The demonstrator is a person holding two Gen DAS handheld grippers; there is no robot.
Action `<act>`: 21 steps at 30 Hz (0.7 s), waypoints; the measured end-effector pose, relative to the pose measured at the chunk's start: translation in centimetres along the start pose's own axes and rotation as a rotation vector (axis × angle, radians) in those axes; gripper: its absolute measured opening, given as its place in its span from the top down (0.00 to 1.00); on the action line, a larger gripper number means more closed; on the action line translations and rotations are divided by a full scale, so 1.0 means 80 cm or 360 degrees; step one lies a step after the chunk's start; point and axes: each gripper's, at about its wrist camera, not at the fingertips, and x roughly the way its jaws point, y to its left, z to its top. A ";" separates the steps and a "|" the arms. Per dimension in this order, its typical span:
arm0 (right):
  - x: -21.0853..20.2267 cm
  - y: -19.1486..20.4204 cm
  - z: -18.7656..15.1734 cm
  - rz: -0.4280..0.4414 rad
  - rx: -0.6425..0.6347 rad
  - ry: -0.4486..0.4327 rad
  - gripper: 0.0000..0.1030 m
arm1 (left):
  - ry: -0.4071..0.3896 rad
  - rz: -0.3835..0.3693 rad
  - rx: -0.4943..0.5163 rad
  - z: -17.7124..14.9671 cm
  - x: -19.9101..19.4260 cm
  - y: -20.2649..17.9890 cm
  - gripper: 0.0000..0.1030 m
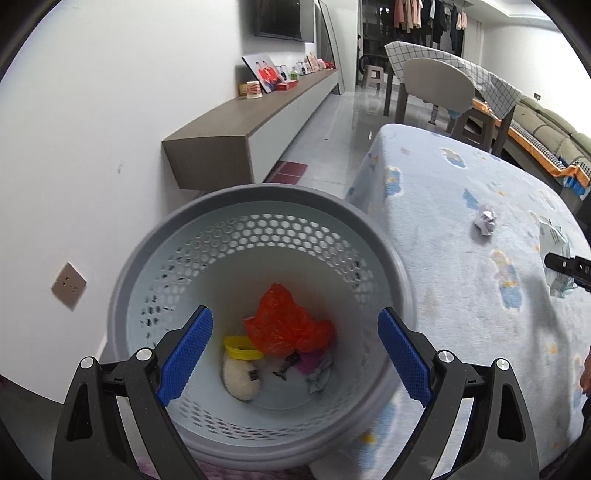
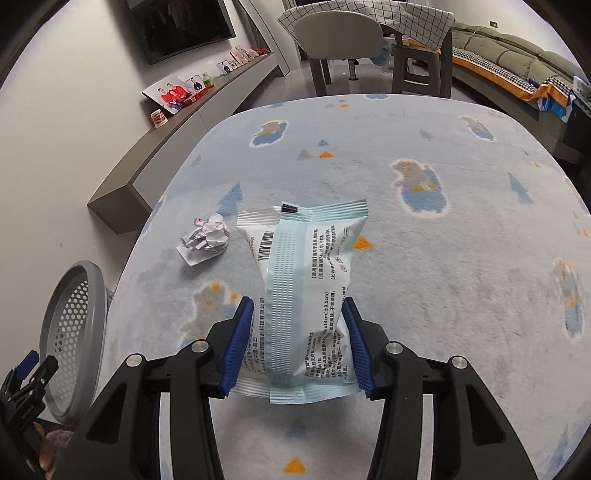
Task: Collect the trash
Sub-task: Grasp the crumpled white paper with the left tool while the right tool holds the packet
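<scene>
Right hand-held gripper pinching white-and-teal printed plastic packet above desk. One crumpled white paper ball left of packet. Left hand-held gripper spread over grey perforated plastic bin.

A soft blue cloth with bears and little trees covers the table. At 10 o'clock from it a long brown shelf sticks out from the white wall. On the shelf stand a photo in red and a small cup. A dark TV hangs above. A wall socket sits low at 9 o'clock. At 12 o'clock a grey chair stands by a checked cloth. A green sofa is at 2 o'clock. Clothes hang far back.
</scene>
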 end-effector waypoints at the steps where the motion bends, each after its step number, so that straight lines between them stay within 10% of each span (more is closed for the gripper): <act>1: -0.008 -0.010 -0.004 0.0000 0.0009 -0.0001 0.54 | 0.0002 -0.0011 0.0009 0.001 0.000 -0.007 0.13; 21: -0.036 -0.086 -0.029 0.0197 0.0097 0.0013 0.54 | 0.0069 -0.0200 0.0243 0.061 0.061 -0.208 0.12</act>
